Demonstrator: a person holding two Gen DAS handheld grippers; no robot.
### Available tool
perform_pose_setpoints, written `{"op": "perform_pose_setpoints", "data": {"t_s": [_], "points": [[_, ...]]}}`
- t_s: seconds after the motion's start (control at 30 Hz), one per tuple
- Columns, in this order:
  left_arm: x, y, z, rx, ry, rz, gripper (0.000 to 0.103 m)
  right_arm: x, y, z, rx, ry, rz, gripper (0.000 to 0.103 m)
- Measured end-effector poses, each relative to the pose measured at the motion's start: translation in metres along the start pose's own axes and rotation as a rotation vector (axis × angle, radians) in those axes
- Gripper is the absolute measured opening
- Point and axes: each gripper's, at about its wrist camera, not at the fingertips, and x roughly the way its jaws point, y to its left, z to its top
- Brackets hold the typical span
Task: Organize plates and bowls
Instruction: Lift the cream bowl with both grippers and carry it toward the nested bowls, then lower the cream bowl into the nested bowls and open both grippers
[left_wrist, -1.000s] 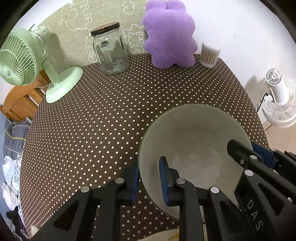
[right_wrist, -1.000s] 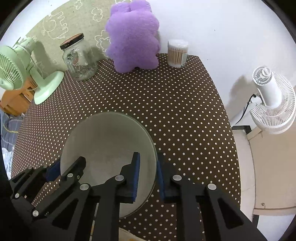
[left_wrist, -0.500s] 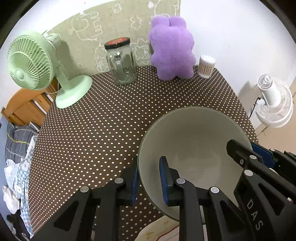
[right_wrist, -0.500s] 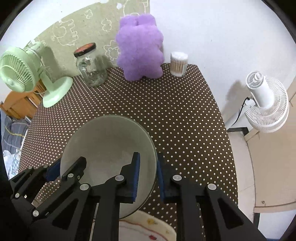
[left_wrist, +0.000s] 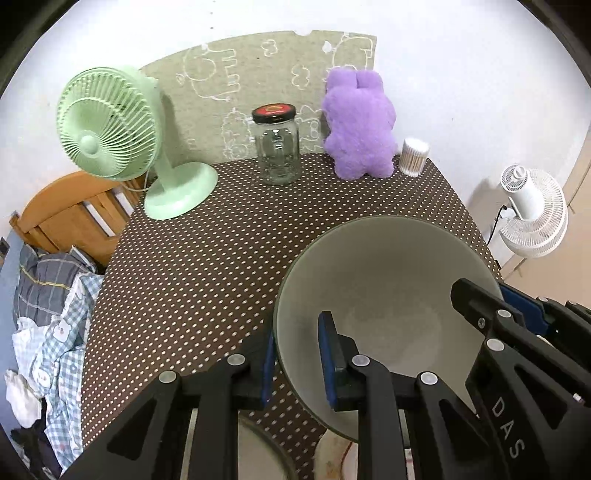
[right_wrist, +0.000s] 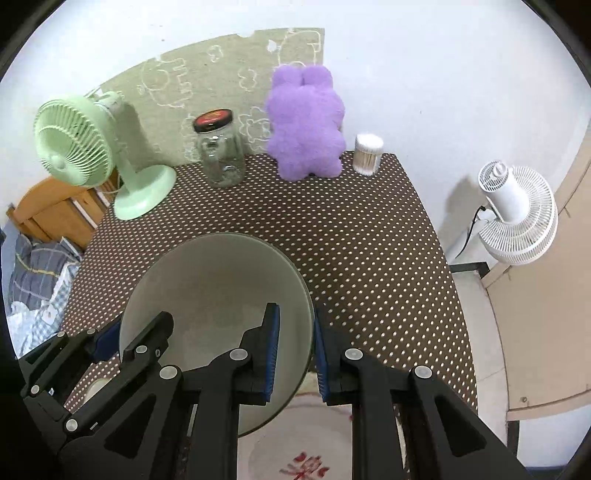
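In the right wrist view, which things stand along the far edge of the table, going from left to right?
Green fan → glass jar → purple plush toy → cotton swab container.

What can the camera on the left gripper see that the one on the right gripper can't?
Only the left view shows the pile of checked clothes in full and the rim of a second dish below the bowl. Only the right view shows the plate with a red pattern underneath.

Both show the grey bowl, pinched at opposite rims by the left gripper and right gripper, plus the green fan, jar and purple plush.
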Motion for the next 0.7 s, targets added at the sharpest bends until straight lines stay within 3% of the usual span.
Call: {"op": "perform_pose_setpoints", "data": {"t_s": [0.7], "points": [[-0.04, 0.069, -0.056, 0.018, -0.016, -0.013, 0.018, -0.045, 0.074, -0.055, 0.003, -0.022, -0.009, 0.021]]}}
